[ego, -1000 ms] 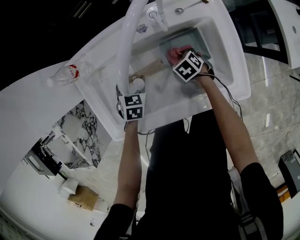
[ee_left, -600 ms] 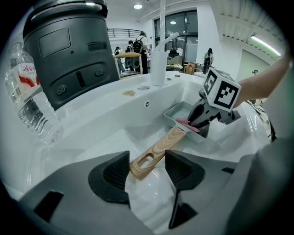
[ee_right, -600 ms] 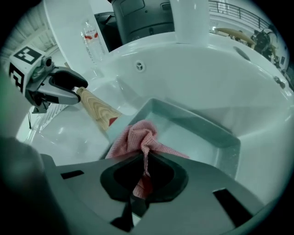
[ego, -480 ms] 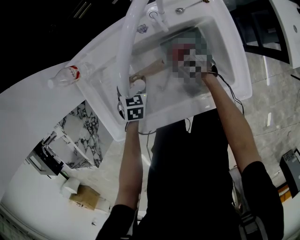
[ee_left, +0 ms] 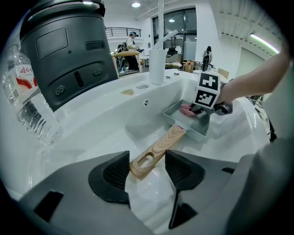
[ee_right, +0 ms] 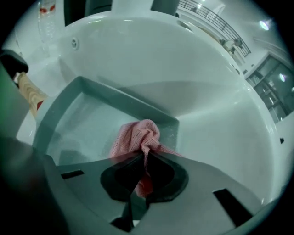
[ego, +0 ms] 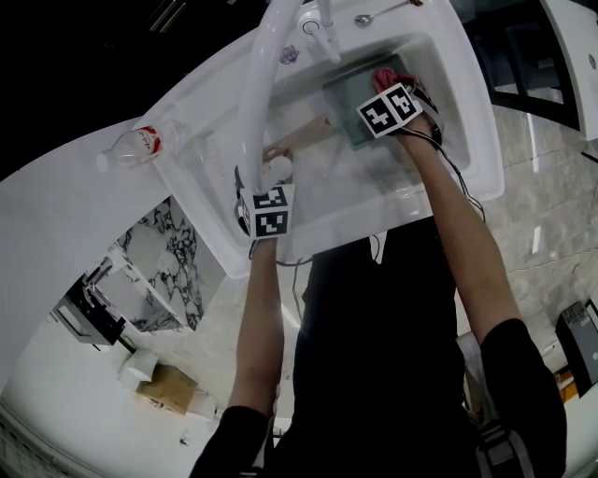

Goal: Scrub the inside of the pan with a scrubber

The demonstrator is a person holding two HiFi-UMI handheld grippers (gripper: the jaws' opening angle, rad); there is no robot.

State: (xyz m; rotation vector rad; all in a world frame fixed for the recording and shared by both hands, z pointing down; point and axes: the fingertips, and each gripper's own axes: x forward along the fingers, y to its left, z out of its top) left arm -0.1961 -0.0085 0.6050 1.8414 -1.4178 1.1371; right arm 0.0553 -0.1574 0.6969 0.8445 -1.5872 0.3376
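Observation:
A square grey-green pan with a wooden handle lies in the white sink. My right gripper is shut on a pink mesh scrubber and presses it on the pan floor by the far corner. The right gripper view shows the scrubber bunched between the gripper's jaws, inside the pan. My left gripper is open, its jaws on either side of the handle's holed end; the handle touches the left finger and there is a small gap at the right one.
A plastic water bottle lies on the counter left of the sink. A thick white curved spout arches over the basin. A spoon rests on the far rim. A dark bin-like appliance stands behind the bottle.
My right gripper has slid the scrubber from the middle of the pan toward its far corner. The left gripper has stayed at the handle.

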